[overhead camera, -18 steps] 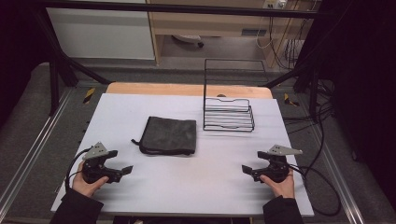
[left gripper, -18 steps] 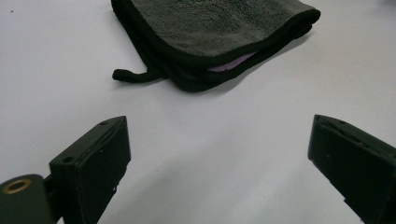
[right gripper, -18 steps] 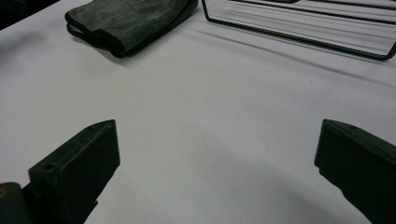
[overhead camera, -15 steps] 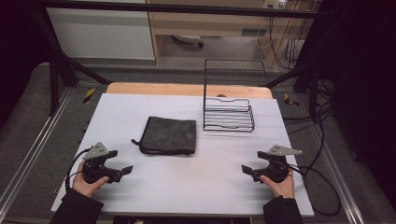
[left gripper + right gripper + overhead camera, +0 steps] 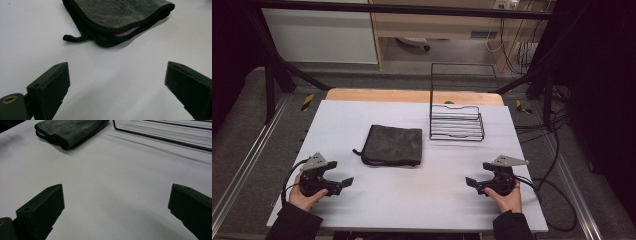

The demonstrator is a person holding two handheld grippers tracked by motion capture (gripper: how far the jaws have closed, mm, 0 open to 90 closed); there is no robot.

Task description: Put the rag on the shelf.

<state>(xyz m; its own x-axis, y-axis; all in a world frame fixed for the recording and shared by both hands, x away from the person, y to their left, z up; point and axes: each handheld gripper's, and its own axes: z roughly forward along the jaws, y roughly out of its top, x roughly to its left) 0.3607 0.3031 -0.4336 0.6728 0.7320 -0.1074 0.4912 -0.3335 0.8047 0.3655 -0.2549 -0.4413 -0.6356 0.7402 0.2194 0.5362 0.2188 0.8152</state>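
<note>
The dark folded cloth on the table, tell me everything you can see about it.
The cloth is dark grey, with a soft, towel-like pile and a black stitched edge. It lies folded flat in several layers on the white table, left of the wire rack and apart from it. A thin black loop sticks out at its near left corner, and a sliver of pale purple shows between the layers in the left gripper view. Nothing touches it but the table; both grippers are well short of it.

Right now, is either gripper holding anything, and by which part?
Nothing is held. The left gripper and right gripper are both open over bare table, apart from the folded dark cloth.
</note>
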